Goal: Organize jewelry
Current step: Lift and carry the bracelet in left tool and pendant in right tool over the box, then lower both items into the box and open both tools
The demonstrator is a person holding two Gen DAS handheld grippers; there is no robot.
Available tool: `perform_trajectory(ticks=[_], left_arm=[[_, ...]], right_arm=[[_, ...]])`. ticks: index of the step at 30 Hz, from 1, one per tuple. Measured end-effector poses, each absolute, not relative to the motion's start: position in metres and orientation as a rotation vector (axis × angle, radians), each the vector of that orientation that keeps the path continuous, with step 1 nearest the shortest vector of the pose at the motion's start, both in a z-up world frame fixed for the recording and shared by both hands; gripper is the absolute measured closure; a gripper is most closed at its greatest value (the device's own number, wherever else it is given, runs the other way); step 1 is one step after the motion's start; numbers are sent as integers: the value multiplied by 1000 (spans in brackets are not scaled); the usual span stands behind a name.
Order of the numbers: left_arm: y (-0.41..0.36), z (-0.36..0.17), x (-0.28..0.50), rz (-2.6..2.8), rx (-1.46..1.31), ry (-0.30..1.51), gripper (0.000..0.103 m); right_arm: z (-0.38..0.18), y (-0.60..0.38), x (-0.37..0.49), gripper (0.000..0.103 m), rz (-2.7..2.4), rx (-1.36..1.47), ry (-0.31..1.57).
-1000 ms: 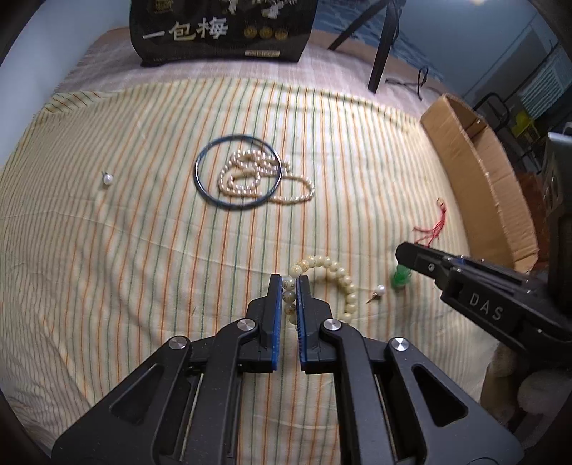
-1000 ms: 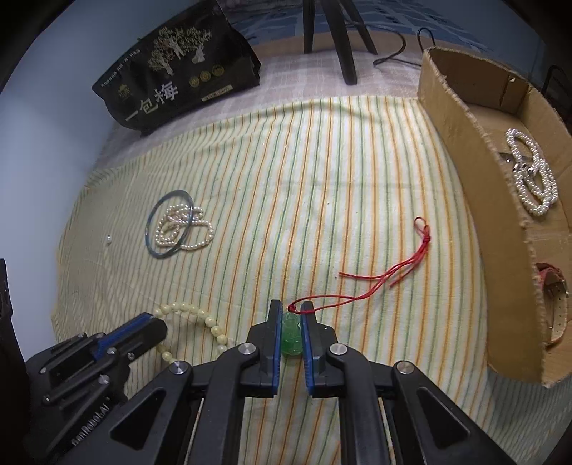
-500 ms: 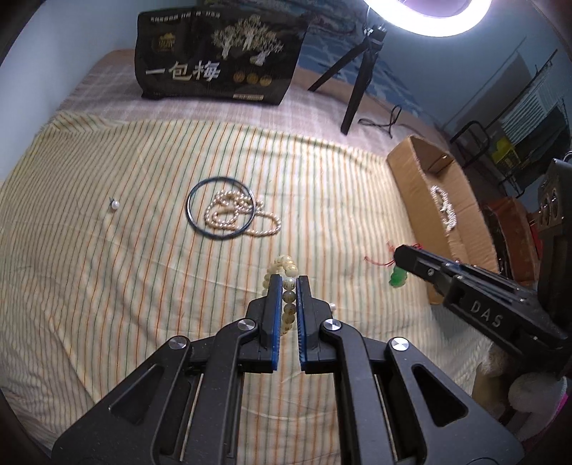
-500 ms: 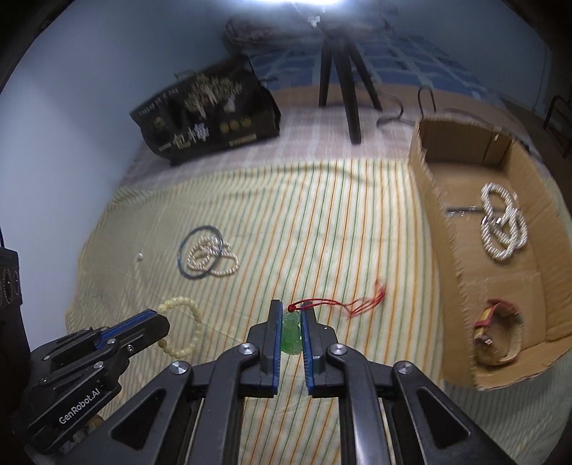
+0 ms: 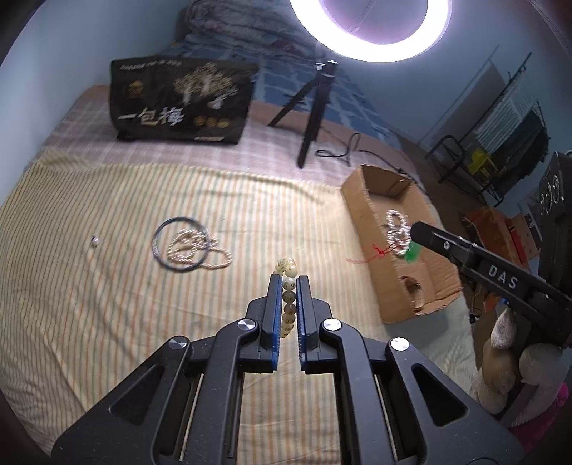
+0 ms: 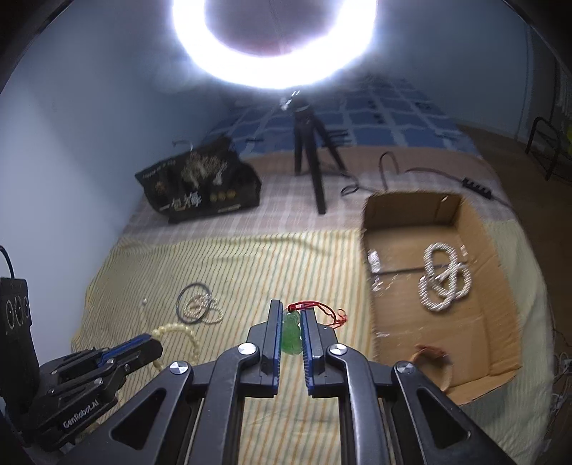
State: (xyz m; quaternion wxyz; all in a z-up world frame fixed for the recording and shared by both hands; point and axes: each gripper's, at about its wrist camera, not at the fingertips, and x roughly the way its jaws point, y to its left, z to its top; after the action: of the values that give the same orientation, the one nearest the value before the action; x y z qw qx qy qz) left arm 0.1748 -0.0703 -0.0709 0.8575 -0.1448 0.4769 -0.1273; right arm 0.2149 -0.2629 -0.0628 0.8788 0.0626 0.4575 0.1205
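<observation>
Tilting both tongs steeply downward above the striped bed, we are clamping the left tongs (image 5: 289,282) on a pale round-beaded bracelet (image 5: 287,286) and the right tongs (image 6: 290,314) on a glossy green pendant (image 6: 291,332), its red cord (image 6: 321,308) trailing toward two o'clock.

Both views are taken from fisheye cameras mounted just behind each claw, looking forward and steeply downward along the fingers onto a bed covered by a striped cloth (image 5: 107,322). In the left wrist view, the left claw (image 5: 289,282) fills the lower frame, and the right claw (image 5: 416,229) is seen entering from the right. In the right wrist view, the right claw (image 6: 289,314) is centred and the left claw (image 6: 153,345) appears at lower left. The cardboard box (image 6: 500,322), ring light (image 5: 368,32), tripod (image 6: 314,143) and black bag (image 5: 178,103) are shared by both.
</observation>
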Motion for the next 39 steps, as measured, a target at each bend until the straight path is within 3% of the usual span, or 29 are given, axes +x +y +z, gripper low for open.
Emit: perform_trajectory(ticks=[16, 39], left_arm=[[-162, -54, 189, -391, -198, 955, 98], [-270, -68, 272, -466, -60, 960, 98]], right_arm=[[-47, -348, 217, 96, 126, 159, 904], [-85, -427, 219, 95, 72, 172, 976]])
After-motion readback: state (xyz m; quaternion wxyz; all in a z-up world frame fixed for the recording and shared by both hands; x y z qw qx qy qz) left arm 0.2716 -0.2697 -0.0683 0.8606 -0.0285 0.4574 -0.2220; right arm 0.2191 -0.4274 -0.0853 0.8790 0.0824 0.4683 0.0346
